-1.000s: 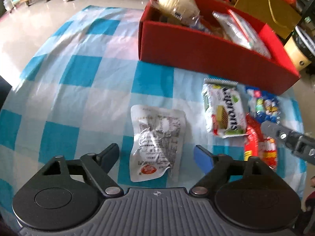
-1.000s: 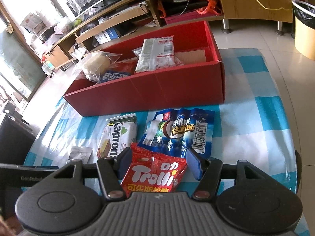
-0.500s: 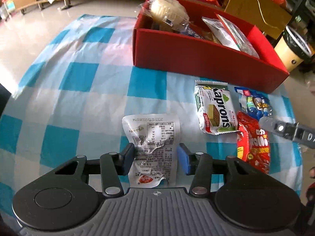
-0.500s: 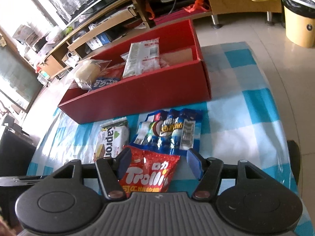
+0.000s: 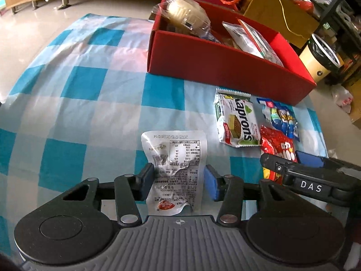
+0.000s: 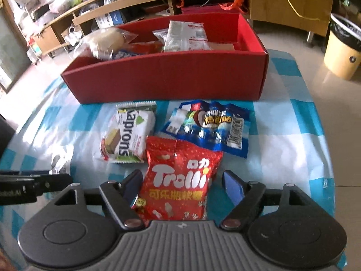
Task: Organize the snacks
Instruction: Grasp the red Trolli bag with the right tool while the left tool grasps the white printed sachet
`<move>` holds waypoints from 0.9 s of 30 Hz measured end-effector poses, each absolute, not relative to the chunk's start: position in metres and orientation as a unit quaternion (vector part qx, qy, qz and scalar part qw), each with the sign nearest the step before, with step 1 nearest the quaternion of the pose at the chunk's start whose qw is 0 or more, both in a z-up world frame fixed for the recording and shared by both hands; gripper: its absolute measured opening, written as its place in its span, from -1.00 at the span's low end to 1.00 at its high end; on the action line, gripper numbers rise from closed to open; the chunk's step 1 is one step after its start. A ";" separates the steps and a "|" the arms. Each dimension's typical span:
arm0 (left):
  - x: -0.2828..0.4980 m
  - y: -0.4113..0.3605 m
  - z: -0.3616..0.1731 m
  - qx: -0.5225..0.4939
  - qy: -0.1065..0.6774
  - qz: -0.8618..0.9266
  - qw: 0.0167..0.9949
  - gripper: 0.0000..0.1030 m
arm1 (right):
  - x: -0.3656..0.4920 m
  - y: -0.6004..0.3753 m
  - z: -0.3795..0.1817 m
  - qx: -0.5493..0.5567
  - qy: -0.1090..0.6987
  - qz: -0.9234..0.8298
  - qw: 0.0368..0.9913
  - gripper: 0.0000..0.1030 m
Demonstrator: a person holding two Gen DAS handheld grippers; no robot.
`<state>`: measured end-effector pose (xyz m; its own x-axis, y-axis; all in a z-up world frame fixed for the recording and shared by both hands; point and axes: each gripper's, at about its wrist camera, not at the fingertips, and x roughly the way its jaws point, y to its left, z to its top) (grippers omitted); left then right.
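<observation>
My left gripper (image 5: pixel 178 180) holds a crumpled white pouch (image 5: pixel 176 155) by its sides on the checked cloth; its jaws are opening slightly while the pads still press the pouch. Around the red Trolli bag (image 6: pixel 180 169) my right gripper (image 6: pixel 182 186) is opening, and the right pad stands apart from the bag. Beyond lie a Kaprons wafer pack (image 6: pixel 128 133) and a blue sweets pack (image 6: pixel 209 124). The red box (image 6: pixel 169 79) behind them holds a wrapped bun (image 6: pixel 106 40) and several packets. In the left wrist view, the right gripper's fingers (image 5: pixel 273 162) reach over the Trolli bag (image 5: pixel 275 144).
The blue-and-white checked tablecloth (image 5: pixel 90 85) ends at the right, beside tiled floor. A yellow bin (image 6: pixel 343 49) stands on the floor past the box. Low wooden shelves (image 6: pixel 126 4) with clutter run along the back.
My left jaws closed from wide onto the white pouch. My right jaws spread wider around the Trolli bag, and the right gripper's fingers came further into the left wrist view.
</observation>
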<state>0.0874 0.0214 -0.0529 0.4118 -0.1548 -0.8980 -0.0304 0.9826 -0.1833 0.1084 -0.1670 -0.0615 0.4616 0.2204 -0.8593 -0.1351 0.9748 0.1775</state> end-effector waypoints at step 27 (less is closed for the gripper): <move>0.080 0.022 -0.057 -0.041 0.538 -0.030 0.842 0.03 | 0.063 -0.164 -0.052 -0.008 0.496 0.135 0.858 -0.03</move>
<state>0.0798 0.0218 -0.0570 0.4203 -0.0947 -0.9025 0.0070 0.9948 -0.1011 0.0628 -0.1644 -0.0525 0.4710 0.2236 -0.8533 -0.2391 0.9635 0.1205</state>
